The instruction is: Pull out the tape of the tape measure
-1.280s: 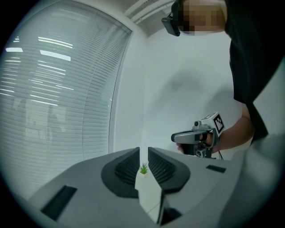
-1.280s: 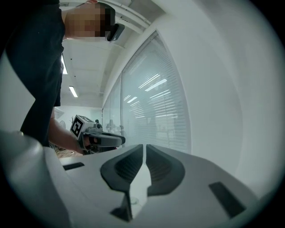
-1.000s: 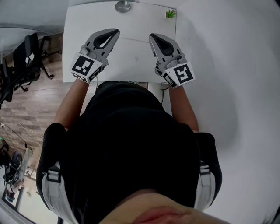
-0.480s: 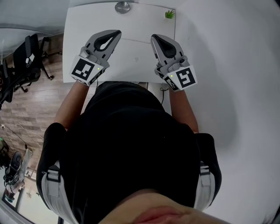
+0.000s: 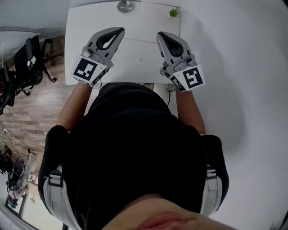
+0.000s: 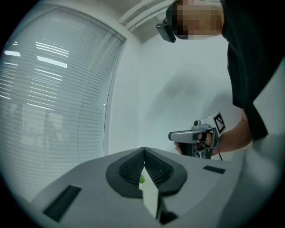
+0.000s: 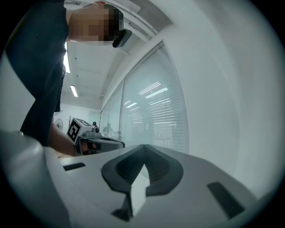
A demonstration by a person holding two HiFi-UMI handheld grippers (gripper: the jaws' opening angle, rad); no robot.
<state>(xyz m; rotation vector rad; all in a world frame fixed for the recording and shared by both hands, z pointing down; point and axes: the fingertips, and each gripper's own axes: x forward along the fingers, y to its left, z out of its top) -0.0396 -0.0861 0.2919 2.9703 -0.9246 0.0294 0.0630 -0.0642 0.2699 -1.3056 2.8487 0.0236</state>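
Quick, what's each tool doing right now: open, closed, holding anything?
Left tool: closed, jaws together, holding nothing.
Right tool: closed, jaws together, holding nothing.

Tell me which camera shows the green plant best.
Head view: the green plant sits unobstructed at the table's far right corner. The left gripper view catches only a green sliver behind its jaws; the right gripper view shows none.
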